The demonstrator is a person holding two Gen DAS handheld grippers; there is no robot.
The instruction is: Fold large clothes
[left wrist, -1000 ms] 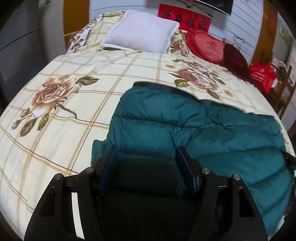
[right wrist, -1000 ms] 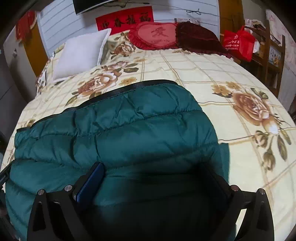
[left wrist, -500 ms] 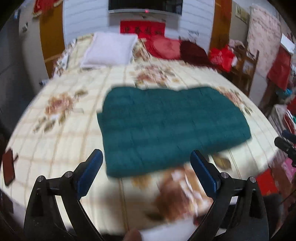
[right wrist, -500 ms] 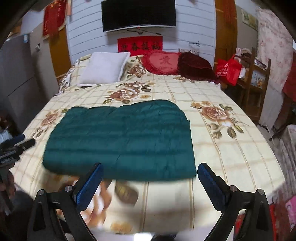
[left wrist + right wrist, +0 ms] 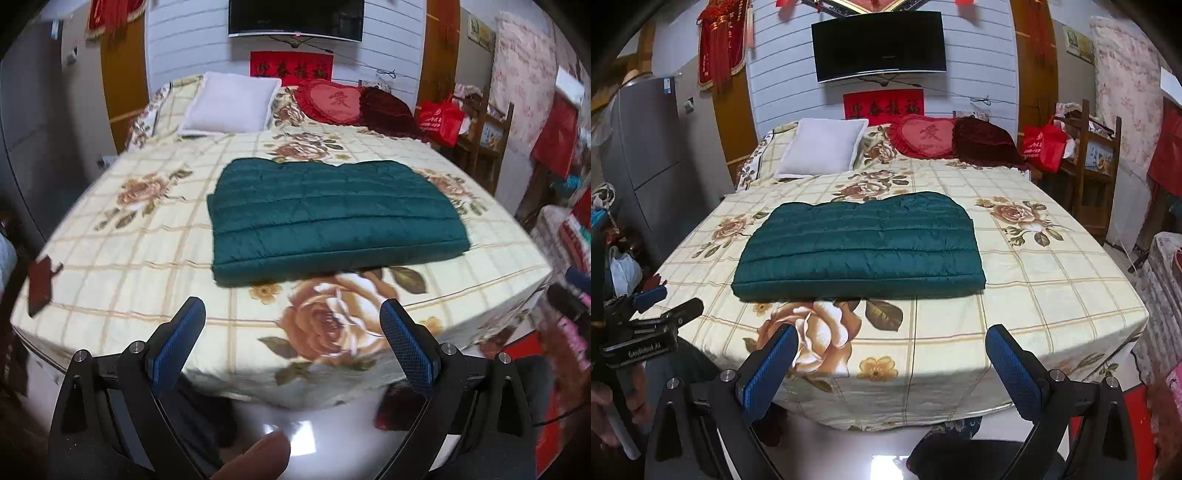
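Both grippers have pulled back off the bed [image 5: 1052,280] since a second ago, no longer over the jacket. Folded green down jacket [image 5: 860,247] lies flat mid-bed, near the foot edge. White pillow [image 5: 820,151] at the head. Left gripper [image 5: 291,325] jaws have just been opening, wide, nothing between; right gripper [image 5: 890,350] wide apart, empty.

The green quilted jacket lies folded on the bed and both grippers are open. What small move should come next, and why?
Probably none on the garment: hold both grippers back. The dark green quilted jacket lies as a flat, neat rectangle on the floral checked bedspread, and the left gripper and right gripper are open, empty and clear of it, so the fold looks finished.
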